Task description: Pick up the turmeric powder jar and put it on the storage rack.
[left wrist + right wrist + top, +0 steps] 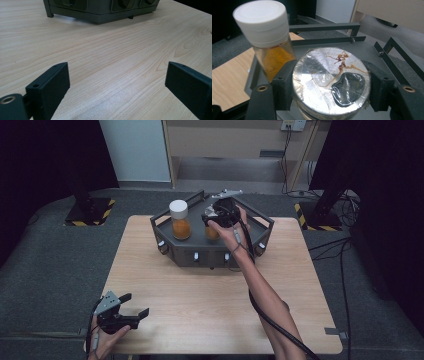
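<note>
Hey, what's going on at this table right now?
A person is working with a gripper in each hand. The right gripper is shut on a foil-sealed jar, holding it over the dark tray at the far side of the wooden table. A white-capped jar of orange contents stands in the tray beside it. The left gripper rests at the table's near left corner, jaws open and holding nothing.

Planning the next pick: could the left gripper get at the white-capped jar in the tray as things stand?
Probably yes. The left gripper is open over bare table, and the white-capped jar stands on the tray's left side. The right gripper, shut on the foil-topped jar, sits close beside it, leaving little room.
</note>
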Demonstrator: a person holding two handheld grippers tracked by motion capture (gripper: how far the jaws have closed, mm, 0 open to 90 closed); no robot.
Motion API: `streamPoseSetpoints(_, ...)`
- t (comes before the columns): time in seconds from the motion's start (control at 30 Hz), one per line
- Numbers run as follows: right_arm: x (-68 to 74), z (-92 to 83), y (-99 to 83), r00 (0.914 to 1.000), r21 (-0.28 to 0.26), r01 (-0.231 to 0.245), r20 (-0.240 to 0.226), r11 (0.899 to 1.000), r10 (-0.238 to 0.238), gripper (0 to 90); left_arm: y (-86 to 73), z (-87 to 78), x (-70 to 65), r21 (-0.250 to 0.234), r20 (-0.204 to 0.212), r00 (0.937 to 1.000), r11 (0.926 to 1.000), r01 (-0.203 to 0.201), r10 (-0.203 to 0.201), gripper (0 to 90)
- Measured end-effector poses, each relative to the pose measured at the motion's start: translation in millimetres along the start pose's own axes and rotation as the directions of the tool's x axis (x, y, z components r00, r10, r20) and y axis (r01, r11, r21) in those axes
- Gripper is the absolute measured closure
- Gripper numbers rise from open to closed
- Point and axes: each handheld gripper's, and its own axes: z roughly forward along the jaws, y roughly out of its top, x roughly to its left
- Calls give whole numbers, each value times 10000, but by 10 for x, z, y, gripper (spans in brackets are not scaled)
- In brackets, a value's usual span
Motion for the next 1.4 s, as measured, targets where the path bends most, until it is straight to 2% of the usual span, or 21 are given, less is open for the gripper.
streamPoseSetpoints(0.47,-23,218,-74,9999,-14,-112,42,9999,112,344,-4,-2,5,-9,-8,10000,10000,51,-51,48)
streamPoseSetpoints(0.9,-16,312,-143,9998,-65,-204,0,9998,204,343,-4,-3,5,-24,7,10000,10000,24,-24,48)
streamPoseSetpoints(1.27,-9,320,-155,9997,-104,-233,36,9997,233,340,-3,-1,4,-16,13,10000,10000,-5,5,48)
streamPoseSetpoints(1.33,-7,321,-168,9998,-154,-192,36,9997,192,321,-2,0,4,-4,20,10000,10000,-3,3,48)
streamPoseSetpoints(1.4,-22,308,-186,9998,-319,-177,-27,9993,176,260,-1,1,2,6,14,10000,10000,-12,12,48)
